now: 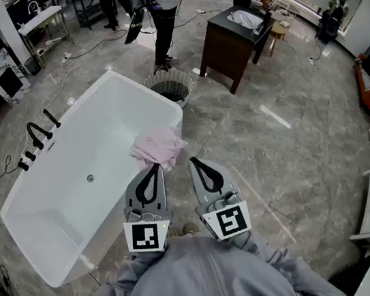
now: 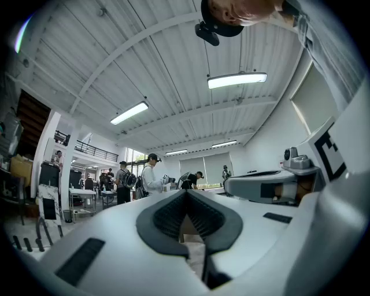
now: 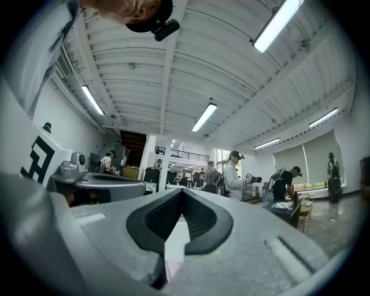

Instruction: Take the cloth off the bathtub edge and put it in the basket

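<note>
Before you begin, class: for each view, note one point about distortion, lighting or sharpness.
Head view: fisheye bends straight lines; even light, bathtub and pink cloth sharp. Left gripper view: black round vignette, ceiling strip light blown out. Right gripper view: same vignette, beams bowed, ceiling lamp glaring at top right.

Pale pink crumpled cloth (image 1: 158, 147), glossy white bathtub (image 1: 103, 132), grey slatted basket (image 1: 168, 83), and a grey-veined marble floor (image 1: 260, 146).
</note>
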A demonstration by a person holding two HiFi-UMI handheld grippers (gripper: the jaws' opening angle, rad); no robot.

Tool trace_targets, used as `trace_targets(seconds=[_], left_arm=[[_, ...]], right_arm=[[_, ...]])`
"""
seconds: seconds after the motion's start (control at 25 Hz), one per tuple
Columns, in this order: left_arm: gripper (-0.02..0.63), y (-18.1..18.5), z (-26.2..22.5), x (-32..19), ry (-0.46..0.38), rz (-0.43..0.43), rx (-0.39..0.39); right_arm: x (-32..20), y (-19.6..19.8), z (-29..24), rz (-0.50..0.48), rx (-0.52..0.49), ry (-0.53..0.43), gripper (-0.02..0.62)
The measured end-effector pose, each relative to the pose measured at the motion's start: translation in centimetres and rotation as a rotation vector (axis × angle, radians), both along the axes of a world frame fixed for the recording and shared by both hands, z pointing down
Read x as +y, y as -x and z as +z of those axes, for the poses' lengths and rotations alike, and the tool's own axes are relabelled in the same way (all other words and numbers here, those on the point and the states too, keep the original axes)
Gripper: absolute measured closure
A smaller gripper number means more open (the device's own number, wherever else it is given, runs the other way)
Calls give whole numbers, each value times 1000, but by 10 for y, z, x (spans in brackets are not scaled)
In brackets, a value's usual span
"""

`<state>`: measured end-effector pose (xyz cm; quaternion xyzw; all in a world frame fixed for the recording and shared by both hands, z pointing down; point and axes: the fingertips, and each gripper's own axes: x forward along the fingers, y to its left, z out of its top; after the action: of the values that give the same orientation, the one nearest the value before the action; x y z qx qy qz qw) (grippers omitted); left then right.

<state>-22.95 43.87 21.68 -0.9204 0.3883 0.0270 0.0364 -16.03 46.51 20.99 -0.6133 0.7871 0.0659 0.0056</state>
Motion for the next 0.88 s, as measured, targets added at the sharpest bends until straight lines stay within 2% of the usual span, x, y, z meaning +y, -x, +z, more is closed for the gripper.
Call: trace_targets(seconds=[0.52, 0.76, 0.88], left_arm=[[600, -13, 0, 1, -1, -10, 11], [600, -26, 0, -2, -12, -41, 6], [600, -29, 5, 2, -2, -59, -1]], right_arm=[[2, -23, -6, 12, -13, -25, 591], [0, -46, -4, -4, -59, -29, 591], [2, -54, 2, -20, -49, -29, 591]])
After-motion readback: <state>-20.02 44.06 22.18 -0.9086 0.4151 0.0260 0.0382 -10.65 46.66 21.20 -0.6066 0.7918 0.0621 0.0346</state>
